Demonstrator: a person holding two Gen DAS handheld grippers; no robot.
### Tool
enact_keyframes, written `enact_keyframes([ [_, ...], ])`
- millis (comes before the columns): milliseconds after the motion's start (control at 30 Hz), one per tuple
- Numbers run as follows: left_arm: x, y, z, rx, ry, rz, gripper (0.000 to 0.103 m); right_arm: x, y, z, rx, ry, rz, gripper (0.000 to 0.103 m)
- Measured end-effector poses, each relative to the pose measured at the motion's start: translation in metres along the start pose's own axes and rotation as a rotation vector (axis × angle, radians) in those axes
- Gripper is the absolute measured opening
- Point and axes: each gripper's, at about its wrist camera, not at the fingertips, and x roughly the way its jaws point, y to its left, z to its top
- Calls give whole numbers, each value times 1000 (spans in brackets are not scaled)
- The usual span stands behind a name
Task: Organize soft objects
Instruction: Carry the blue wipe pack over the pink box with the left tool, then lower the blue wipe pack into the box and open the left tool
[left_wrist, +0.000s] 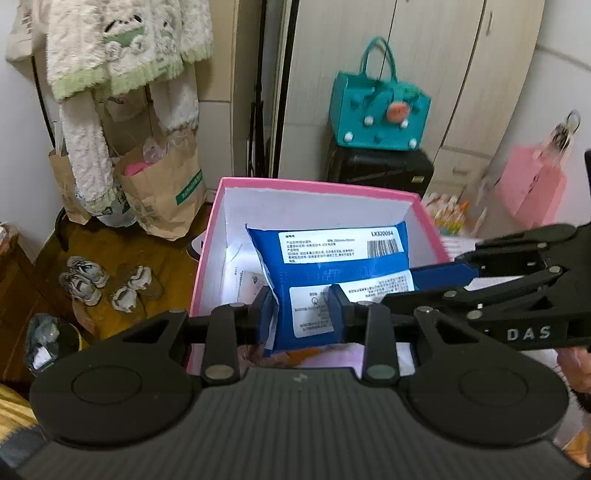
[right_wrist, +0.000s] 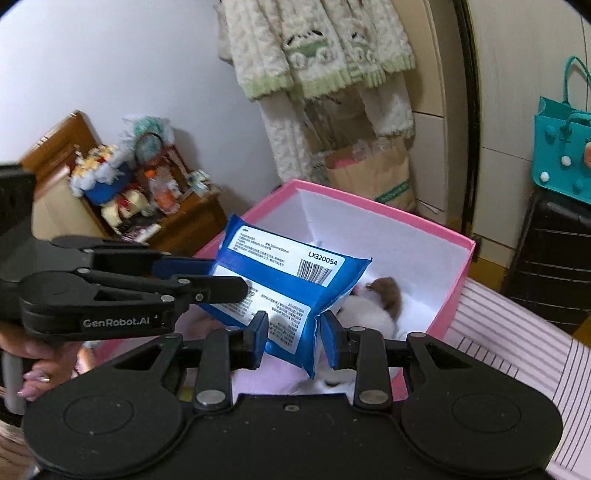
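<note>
Nearest: left gripper (left_wrist: 302, 308) pinching one end of a soft blue packet (left_wrist: 332, 266), pads pressed into the plastic on either side. Right gripper (right_wrist: 294, 338) clamped on the other end of the same packet (right_wrist: 284, 284), folding it slightly at the corner. Both pairs of jaws narrowed onto it, neither spread. A hand (right_wrist: 35, 369) with painted nails visible at the left edge of the right wrist view, wrapped around the left tool's handle.

Just beyond: packet held over the open pink box (left_wrist: 314, 186), white inside, hanging above its interior rather than resting on the bottom, as far as the angle allows. Already in the box: a brown-and-white plush toy (right_wrist: 384, 295) against the far-right inner wall, and what looks like other paper or packets under the blue one, too shadowed to name.

Further out: striped pink cloth (right_wrist: 517, 354) under the box's right side, brown paper bags (left_wrist: 162, 184) and sneakers (left_wrist: 85, 280) on the wooden floor, fluffy white-and-green garment (left_wrist: 122, 48) hanging on the wall, teal bag (left_wrist: 380, 107) on a dark case.

Progress, judged from this: partway through. At least one soft item stowed, packet positioned but not yet released. Left to do: lower, let go with both grippers, then collect whatever soft things remain outside.
</note>
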Motion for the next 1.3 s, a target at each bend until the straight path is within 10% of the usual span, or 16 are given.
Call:
enact_keyframes([
  [633, 41, -16, 4, 176, 46, 132, 28, 41, -13, 17, -26, 45, -80, 37],
  [1300, -28, -35, -25, 185, 26, 60, 41, -57, 23, -31, -116, -72, -165, 50],
])
